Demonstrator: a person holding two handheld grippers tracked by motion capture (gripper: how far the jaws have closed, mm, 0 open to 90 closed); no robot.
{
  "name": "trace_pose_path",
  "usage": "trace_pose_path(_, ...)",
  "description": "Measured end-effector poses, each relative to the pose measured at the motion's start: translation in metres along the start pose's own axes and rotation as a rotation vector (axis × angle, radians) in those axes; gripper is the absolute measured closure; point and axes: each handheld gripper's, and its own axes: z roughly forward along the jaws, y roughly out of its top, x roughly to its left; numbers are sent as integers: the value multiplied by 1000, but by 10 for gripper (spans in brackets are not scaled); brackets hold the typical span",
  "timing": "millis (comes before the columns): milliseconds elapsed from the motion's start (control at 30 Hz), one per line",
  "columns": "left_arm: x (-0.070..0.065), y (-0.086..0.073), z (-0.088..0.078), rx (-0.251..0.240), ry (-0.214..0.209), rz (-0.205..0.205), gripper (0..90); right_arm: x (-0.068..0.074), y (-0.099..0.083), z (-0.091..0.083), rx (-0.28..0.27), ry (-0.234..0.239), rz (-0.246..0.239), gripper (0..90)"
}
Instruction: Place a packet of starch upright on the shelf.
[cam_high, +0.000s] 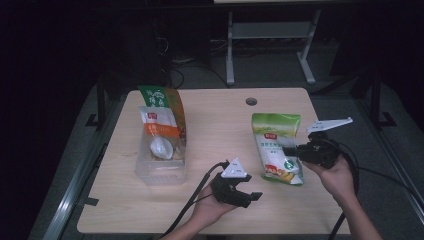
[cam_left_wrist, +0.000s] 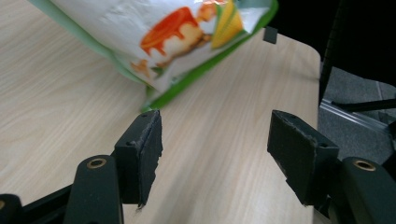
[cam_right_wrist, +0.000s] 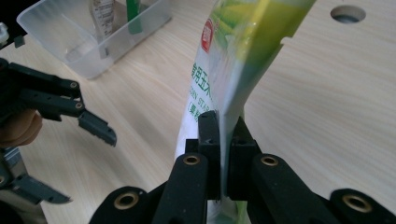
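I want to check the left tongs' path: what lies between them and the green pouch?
Only bare table between the left tongs and the green pouch, seen in the left gripper view.

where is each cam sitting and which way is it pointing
High view: above the person's side, looking forward and down on the table; both forearms, left gripper and right gripper show.
Left gripper view: rides the left gripper, looking along its open jaws across the tabletop to the green-edged pouch.
Right gripper view: rides the right gripper, whose jaws pinch the pouch's edge, facing the clear plastic bin; the left gripper shows at its left.
Shared: every view shows the pouch and wooden tabletop.
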Motion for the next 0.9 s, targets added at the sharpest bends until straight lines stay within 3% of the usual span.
trace_pose_path(67, -1, -3, -4, -6, -4, -16, 341, 4, 4, 1, -5, -2, -10, 870)
trace_pose_path(300, -2, -15, -19, -18, -1, -13, 327, 16, 21, 6, -19, 19, -40, 870)
trace_pose_path(900, -12, -37, -38, -12, 26, 35, 271, 57, 65, 38, -36, 107, -140, 870)
